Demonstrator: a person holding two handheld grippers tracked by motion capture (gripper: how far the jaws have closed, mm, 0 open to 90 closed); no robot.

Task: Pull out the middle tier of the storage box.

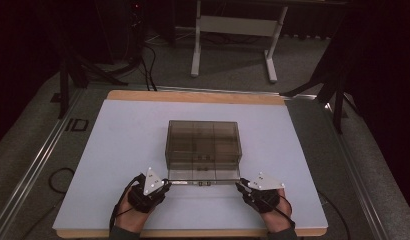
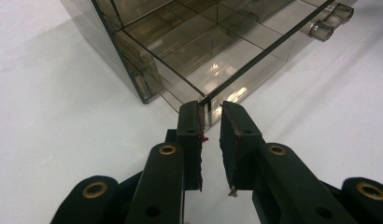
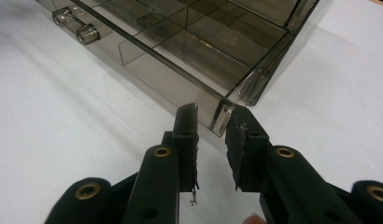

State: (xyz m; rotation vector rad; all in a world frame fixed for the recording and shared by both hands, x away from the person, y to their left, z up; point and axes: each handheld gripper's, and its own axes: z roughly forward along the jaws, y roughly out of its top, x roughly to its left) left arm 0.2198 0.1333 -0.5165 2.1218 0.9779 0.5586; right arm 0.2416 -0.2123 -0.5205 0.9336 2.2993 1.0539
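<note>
Your left gripper [image 2: 209,109] holds its jaws at a narrow gap, clamped on the front left corner of the pulled-out drawer [image 2: 199,60] of the smoked transparent drawer box [image 1: 203,145]. Your right gripper [image 3: 212,114] has the same narrow gap, and its pads grip the front right corner of that drawer.

The box sits at the centre of the white table mat [image 1: 118,150], and the drawer projects toward you. Bare mat lies open to the left, to the right and behind the box.

Two clear cylindrical handles [image 3: 75,25] protrude from the drawer front between your grippers. Internal dividers [image 2: 213,32] partition the drawer.
</note>
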